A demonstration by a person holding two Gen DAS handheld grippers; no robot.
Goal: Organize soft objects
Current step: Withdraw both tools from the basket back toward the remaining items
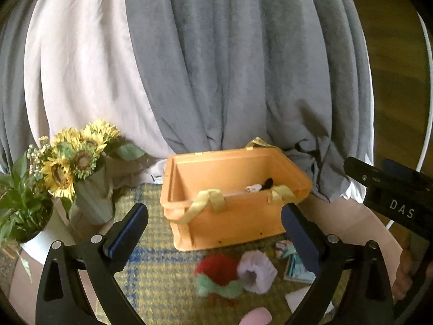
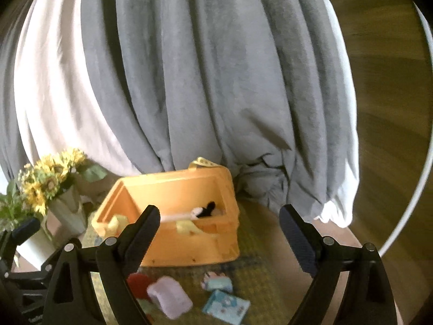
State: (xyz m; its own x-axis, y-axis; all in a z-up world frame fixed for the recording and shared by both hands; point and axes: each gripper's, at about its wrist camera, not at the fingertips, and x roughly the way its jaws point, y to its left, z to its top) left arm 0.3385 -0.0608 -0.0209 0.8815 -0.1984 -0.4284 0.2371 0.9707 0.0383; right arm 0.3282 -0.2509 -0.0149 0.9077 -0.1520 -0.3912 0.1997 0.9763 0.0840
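Lilac plush (image 1: 257,272) — soft, light; I'd pinch its middle | left gripper (image 1: 213,233), right gripper (image 2: 219,233) — both apart, empty

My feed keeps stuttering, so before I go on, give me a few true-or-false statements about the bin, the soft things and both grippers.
1. The orange bin stands upright on the woven mat. True.
2. The left gripper is clamped on the lilac soft piece. False: its jaws stand wide apart with nothing between them, and the lilac piece lies on the mat.
3. The bin is empty. False: a black and white item lies inside.
4. The red and green soft toy lies outside the bin, in front of it. True.
5. The right gripper holds nothing. True.
6. The sunflowers stand right of the bin. False: they stand left of it.
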